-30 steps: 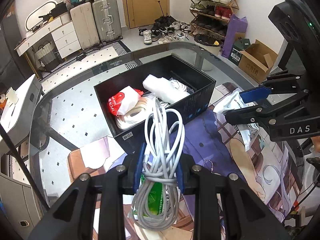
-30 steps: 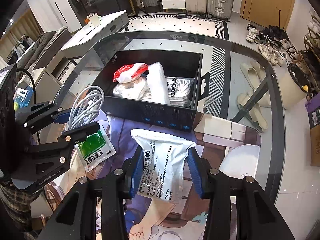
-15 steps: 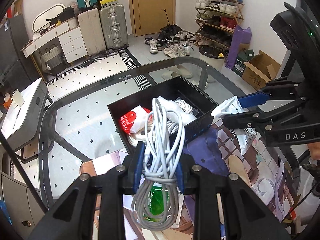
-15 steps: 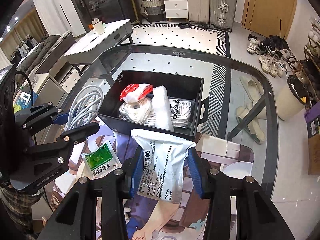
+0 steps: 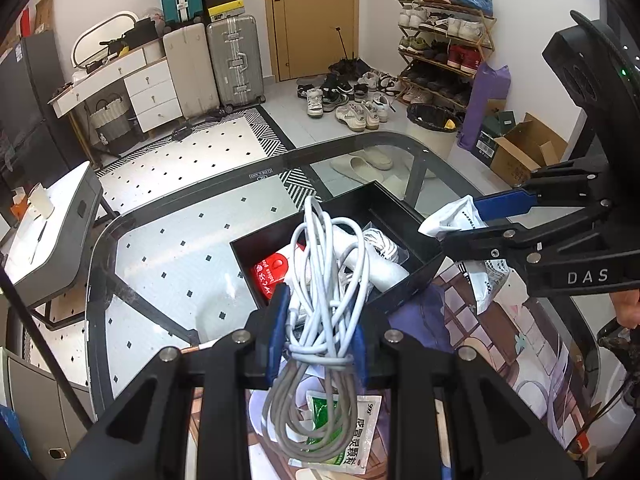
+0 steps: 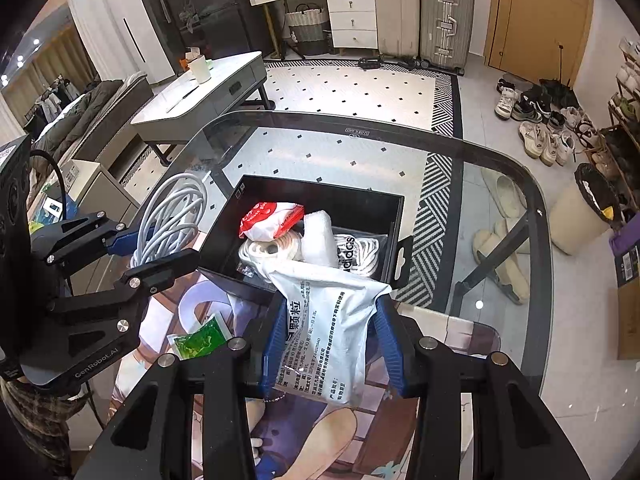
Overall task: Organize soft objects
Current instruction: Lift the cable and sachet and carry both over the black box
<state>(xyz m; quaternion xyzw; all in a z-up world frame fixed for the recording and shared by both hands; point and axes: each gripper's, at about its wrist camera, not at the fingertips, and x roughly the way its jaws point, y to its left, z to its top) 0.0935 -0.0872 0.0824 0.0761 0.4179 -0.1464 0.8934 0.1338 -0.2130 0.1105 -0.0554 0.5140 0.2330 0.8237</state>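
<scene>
— Glass table (image 6: 500, 184), patterned mat (image 6: 304, 424) on it, black box (image 6: 320, 196) mid-frame. What differs from a second ago?

— Both grippers sit higher; the box looks smaller and lower in each view, with more floor showing beyond.

— Left gripper (image 5: 318, 336)?

— Clamped tight on a white cable (image 5: 324, 280) bundle, loops hanging below the fingers.

— Right gripper (image 6: 332, 332)?

— Partly closed, pinching a white pouch (image 6: 324, 328) just in front of the box. A green sachet (image 6: 198, 340) lies on the mat, lower left.
</scene>
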